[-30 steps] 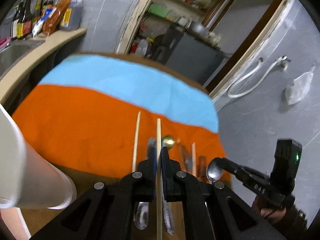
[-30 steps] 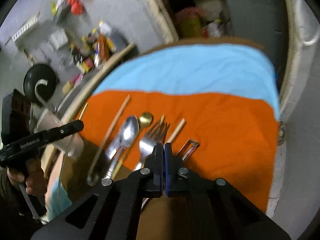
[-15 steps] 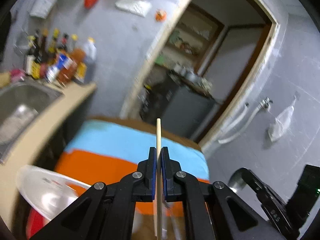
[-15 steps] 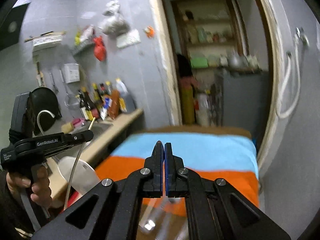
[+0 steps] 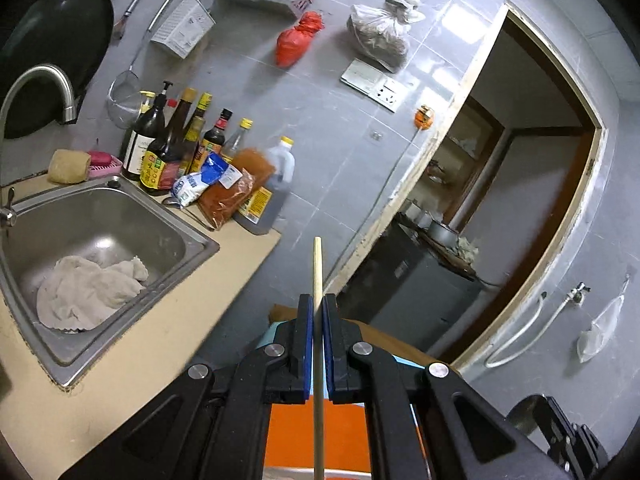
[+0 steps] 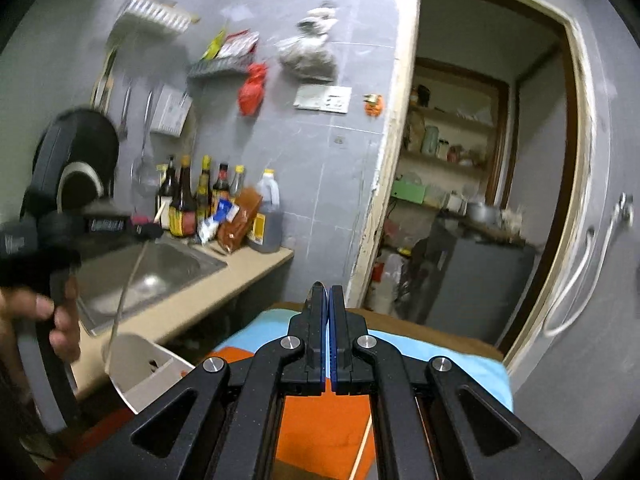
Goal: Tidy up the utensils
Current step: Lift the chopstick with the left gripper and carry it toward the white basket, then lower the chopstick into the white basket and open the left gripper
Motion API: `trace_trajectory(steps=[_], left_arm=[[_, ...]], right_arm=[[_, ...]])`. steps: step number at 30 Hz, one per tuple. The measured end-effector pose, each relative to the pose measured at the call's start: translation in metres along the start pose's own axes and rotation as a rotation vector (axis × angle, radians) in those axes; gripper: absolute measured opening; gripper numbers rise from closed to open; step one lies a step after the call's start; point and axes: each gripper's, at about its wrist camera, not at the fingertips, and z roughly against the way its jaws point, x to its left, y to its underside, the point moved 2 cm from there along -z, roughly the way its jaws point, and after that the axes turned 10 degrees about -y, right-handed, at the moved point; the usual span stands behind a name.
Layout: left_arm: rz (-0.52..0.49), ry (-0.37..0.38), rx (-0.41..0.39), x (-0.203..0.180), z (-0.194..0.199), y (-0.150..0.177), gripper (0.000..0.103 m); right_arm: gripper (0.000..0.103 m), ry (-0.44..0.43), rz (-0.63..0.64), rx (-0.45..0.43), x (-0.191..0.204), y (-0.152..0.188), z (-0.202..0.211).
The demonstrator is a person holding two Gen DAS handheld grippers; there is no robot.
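Clamped between the blue pads of the left hand-held gripper [image 5: 316, 312], a thin pale wooden chopstick [image 5: 317, 264] is held pointing forward, above the orange and light blue cloth [image 5: 316, 432]. The right hand-held gripper [image 6: 328, 300] is seen fully closed; a sliver of metal shows at its tip. A steel sink [image 5: 100, 216] is seen on the beige desk [image 5: 168, 340].

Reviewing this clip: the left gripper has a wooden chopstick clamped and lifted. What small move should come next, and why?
Probably carry the chopstick toward the white container beside the counter and lower it in tip first. The left gripper is shut on it, lifted off the orange cloth, and the right-wrist view shows that container open-topped just below the left hand.
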Motion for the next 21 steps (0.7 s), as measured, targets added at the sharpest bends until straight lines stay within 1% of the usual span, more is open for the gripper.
trace_trajectory(steps=[3, 6, 8, 14, 17, 18, 19, 20, 21], left_arm=[[-0.013, -0.004, -0.024, 0.004, -0.006, 0.005, 0.005], [-0.039, -0.003, -0.052, 0.005, -0.007, 0.010, 0.005], [-0.057, -0.003, -0.066, 0.003, -0.008, 0.013, 0.005], [-0.116, 0.001, -0.061, 0.002, -0.002, 0.025, 0.005], [-0.161, 0.006, -0.033, 0.002, 0.004, 0.033, 0.006], [-0.175, 0.008, -0.020, 0.002, 0.005, 0.035, 0.010], [-0.187, 0.011, -0.008, 0.002, 0.006, 0.037, 0.018], [-0.198, 0.016, 0.005, 0.002, 0.008, 0.039, 0.023], [-0.199, 0.020, 0.014, 0.003, 0.010, 0.040, 0.035]], right_arm=[[0.002, 0.012, 0.068, 0.016, 0.016, 0.004, -0.006], [0.002, 0.019, 0.094, 0.026, 0.024, 0.007, -0.010], [0.002, 0.023, 0.093, 0.033, 0.027, 0.009, -0.012], [0.002, -0.004, 0.061, 0.042, 0.023, 0.014, -0.014], [0.002, -0.031, 0.035, 0.046, 0.020, 0.018, -0.014], [0.002, -0.047, 0.024, 0.053, 0.020, 0.021, -0.013], [0.002, -0.057, 0.017, 0.058, 0.019, 0.022, -0.015], [0.002, -0.071, 0.003, 0.063, 0.018, 0.024, -0.014], [0.003, -0.087, -0.011, 0.064, 0.017, 0.026, -0.013]])
